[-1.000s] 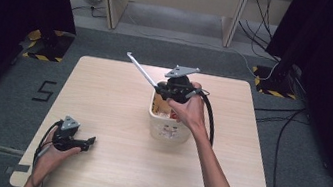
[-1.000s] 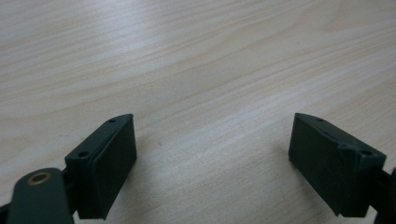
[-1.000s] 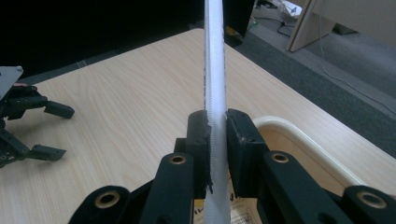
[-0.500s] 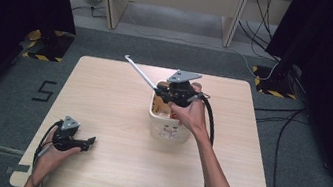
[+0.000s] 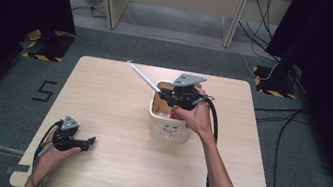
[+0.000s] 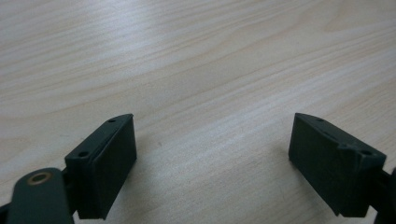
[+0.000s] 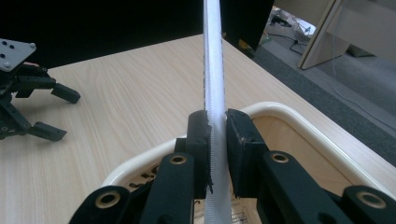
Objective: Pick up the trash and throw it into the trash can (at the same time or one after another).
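A long, thin white strip (image 5: 141,77) with a finely toothed edge, ruler-like, sticks out up and to the left over the table. My right gripper (image 5: 162,92) is shut on its lower part and held above a cream plastic basket (image 5: 168,130). In the right gripper view the black pads (image 7: 200,135) press the strip (image 7: 213,56) from both sides, just over the basket's rim (image 7: 289,112). My left gripper (image 5: 89,144) rests on the table near the front left corner, held by a hand. Its jaws stand wide apart with bare wood between them (image 6: 212,158).
The basket holds several small items, one of them red (image 5: 177,117). The light wooden table (image 5: 115,116) stands on grey carpet, with dark curtains at both sides. The left gripper (image 7: 63,114) also appears far off in the right gripper view.
The right gripper with the white strip has shifted only slightly above the basket. The left hand and its gripper have stayed put.
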Motion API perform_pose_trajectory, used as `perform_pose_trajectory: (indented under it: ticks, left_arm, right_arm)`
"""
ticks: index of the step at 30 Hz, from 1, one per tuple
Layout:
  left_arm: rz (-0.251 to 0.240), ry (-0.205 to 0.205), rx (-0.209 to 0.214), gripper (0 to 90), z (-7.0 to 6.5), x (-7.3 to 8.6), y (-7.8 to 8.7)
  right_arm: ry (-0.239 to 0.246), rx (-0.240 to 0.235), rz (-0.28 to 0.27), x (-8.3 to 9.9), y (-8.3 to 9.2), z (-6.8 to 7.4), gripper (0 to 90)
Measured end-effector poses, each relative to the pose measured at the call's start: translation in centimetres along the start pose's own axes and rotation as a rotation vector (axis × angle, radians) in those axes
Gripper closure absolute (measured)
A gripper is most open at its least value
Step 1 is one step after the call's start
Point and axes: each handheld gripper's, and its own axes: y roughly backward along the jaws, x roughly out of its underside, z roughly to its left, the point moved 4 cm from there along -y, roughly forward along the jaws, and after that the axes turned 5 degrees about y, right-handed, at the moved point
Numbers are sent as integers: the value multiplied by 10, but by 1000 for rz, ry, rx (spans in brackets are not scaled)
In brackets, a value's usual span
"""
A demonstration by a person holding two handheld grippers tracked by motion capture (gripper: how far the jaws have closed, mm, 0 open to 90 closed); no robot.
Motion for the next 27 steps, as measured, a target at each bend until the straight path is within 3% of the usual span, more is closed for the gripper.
perform_pose_trajectory:
  ticks: [13,24,27]
  left_arm:
    - [0,1,1,145,0,0,0]
    - [-1,2,0,145,0,0,0]
    - [-2,2,0,145,0,0,0]
  right_arm:
    - [-8,-15,19,10,8,-3,791]
    - [11,-24,69,13,7,-2,728]
    - [13,-22,59,12,10,-2,712]
